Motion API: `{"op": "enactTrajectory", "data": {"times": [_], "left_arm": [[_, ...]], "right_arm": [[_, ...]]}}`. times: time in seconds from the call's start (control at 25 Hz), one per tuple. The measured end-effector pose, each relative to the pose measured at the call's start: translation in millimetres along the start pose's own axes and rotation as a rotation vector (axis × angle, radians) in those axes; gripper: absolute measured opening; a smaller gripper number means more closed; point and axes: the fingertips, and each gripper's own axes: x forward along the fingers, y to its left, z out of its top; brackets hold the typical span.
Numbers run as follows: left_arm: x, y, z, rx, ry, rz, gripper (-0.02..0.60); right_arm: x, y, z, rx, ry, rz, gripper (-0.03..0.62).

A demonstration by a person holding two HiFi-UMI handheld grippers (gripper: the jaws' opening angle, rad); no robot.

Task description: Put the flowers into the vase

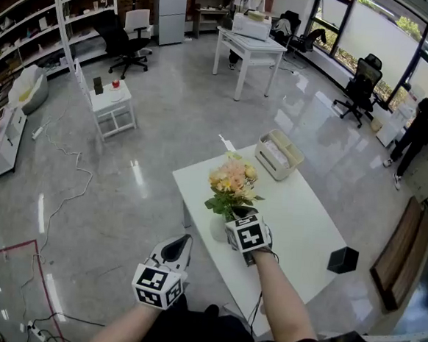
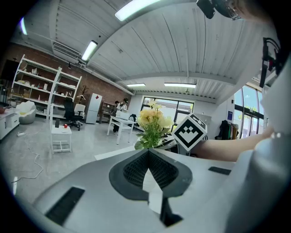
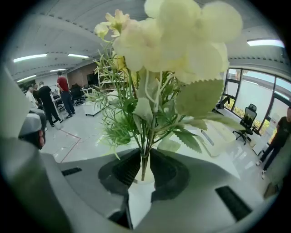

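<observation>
**A:** What is taking up most of the scene?

**B:** A white counter (image 1: 299,217) is standing on a glossy grey floor (image 1: 125,174). A pale open basket (image 1: 279,154) is sitting near its far edge, and a small black box (image 1: 342,259) is lying towards its right side.

**A:** And where are the flowers sitting?

**B:** The flowers (image 1: 231,181), a yellow and peach bunch with green leaves, are standing upright at the counter's near left corner. Their stems are running down into the mouth of a white vase (image 1: 218,228), which is resting on the counter.

**A:** What is the right gripper doing?

**B:** The right gripper (image 1: 240,214) is tilting downward, just above the vase. Its fingers (image 3: 125,168) are standing released, a little apart. The stems are passing between them, with a sliver of space showing on one side.

**A:** And the left gripper?

**B:** The left gripper (image 1: 185,241) is hanging off the counter's near left edge, over the floor and pointing towards the bunch. Its fingers (image 2: 136,170) are clenched tip to tip, with nothing between them.
</observation>
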Motion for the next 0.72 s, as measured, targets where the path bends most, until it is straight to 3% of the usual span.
{"op": "enactTrajectory", "data": {"times": [0.72], "left_arm": [[2.0, -2.6, 3.0, -0.004, -0.013, -0.013, 0.005]], "right_arm": [[-10.4, 0.1, -5.9, 0.003, 0.059, 0.011, 0.098]]}}
